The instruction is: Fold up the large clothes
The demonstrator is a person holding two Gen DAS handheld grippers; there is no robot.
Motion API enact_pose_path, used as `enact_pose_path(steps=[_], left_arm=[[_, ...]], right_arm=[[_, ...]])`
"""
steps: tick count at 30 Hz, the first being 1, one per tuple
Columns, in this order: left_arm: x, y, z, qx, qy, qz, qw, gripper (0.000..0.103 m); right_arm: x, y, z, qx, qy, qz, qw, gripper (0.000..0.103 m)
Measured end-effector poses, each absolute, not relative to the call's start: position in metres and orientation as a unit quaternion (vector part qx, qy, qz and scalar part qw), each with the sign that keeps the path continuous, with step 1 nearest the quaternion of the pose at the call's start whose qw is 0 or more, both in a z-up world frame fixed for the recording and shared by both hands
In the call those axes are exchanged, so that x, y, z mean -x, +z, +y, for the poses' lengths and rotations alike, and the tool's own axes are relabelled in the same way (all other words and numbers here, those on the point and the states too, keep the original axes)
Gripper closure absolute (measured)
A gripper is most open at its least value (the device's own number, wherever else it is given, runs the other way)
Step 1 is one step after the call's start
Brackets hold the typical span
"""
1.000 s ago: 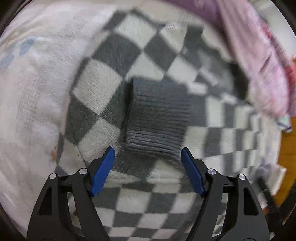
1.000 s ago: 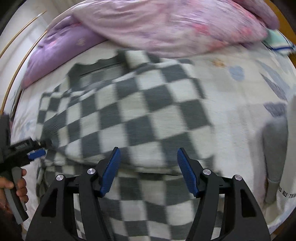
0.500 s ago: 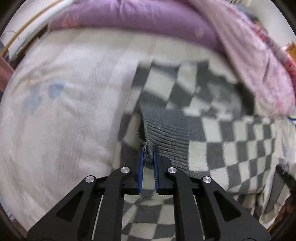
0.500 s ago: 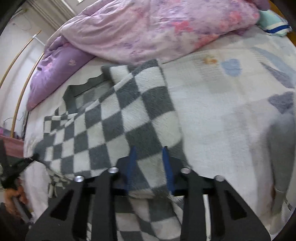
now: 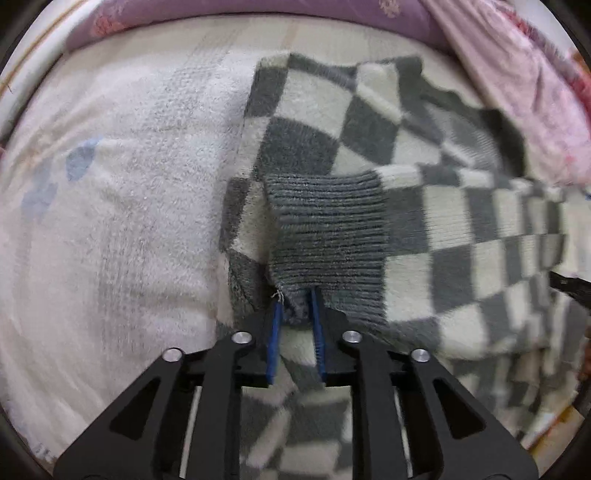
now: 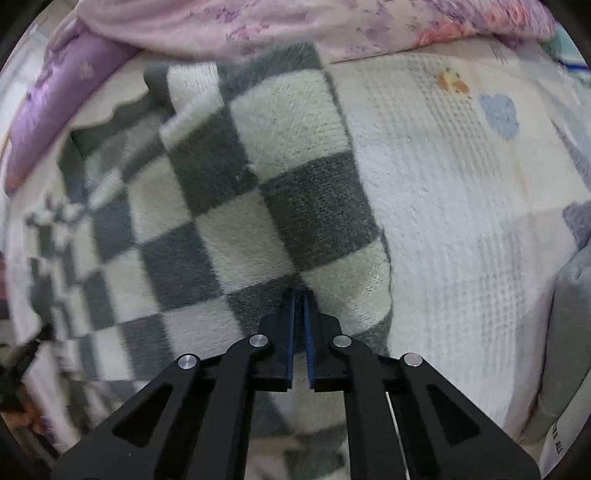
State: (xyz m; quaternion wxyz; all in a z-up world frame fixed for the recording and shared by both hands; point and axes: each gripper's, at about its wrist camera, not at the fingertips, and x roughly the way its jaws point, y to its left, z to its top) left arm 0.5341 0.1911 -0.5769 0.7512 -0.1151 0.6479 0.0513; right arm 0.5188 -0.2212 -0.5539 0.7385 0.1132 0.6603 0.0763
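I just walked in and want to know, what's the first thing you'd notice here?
The big grey-and-white checkered sweater spread on the white bed cover jumps out first. Its ribbed grey cuff sits pinched in the left gripper. Behind it, a pink flowery quilt is heaped along the far edge.

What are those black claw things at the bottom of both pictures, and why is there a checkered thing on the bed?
Those black claws are grabbing tools, one in each of a person's hands. Each tool has a small camera looking out along its two blue fingers, so each picture is that tool's own view.

The checkered thing is a grey and white sweater lying on a white blanket, with a pink quilt behind it. The person is folding the sweater.

The left gripper has the sweater's ribbed grey cuff between its fingers, and its jaws are opening a little. The right gripper is closing on a fold at the sweater's edge.
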Motion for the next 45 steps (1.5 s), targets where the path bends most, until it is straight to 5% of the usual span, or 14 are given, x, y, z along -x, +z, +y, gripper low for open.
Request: enact_pose_path(steps=[1,4,7,12,13,14,19,22,27,29,38,45], left_arm=[[-0.535,-0.569,0.196,0.120,0.050,0.648,0.751,0.075],[-0.548,-0.544,0.214,0.115,0.067,0.613,0.779,0.053],[-0.574,-0.546,0.226,0.122,0.081,0.604,0.783,0.050],[-0.609,-0.568,0.231,0.098,0.088,0.621,0.773,0.050],[-0.613,-0.573,0.231,0.090,0.088,0.624,0.771,0.050],[-0.615,-0.580,0.226,0.078,0.092,0.631,0.766,0.050],[-0.623,-0.601,0.208,0.017,0.110,0.645,0.756,0.050],[-0.626,-0.602,0.214,0.041,0.114,0.646,0.754,0.051],[-0.625,-0.580,0.227,0.066,0.099,0.628,0.769,0.048],[-0.623,-0.565,0.239,0.090,0.097,0.607,0.784,0.038],[-0.664,-0.568,0.277,0.128,0.110,0.608,0.775,0.034],[-0.700,-0.590,0.259,0.051,0.111,0.636,0.762,0.034]], right_arm=[[-0.523,-0.542,-0.225,-0.118,0.080,0.643,0.753,0.088],[-0.556,-0.520,-0.237,-0.108,0.047,0.612,0.782,0.054],[-0.596,-0.538,-0.257,-0.159,0.013,0.618,0.770,0.043],[-0.634,-0.588,-0.277,-0.313,0.050,0.642,0.698,0.043],[-0.636,-0.591,-0.278,-0.321,0.056,0.639,0.696,0.054],[-0.637,-0.593,-0.278,-0.326,0.066,0.639,0.693,0.083],[-0.631,-0.562,-0.258,-0.146,0.016,0.617,0.773,0.085],[-0.634,-0.586,-0.263,-0.175,0.018,0.637,0.750,0.083],[-0.641,-0.576,-0.256,-0.160,0.001,0.627,0.762,0.052],[-0.647,-0.574,-0.254,-0.169,0.011,0.621,0.765,0.042],[-0.703,-0.600,-0.221,-0.138,0.052,0.655,0.741,0.041],[-0.720,-0.620,-0.179,-0.081,0.078,0.681,0.724,0.041]])
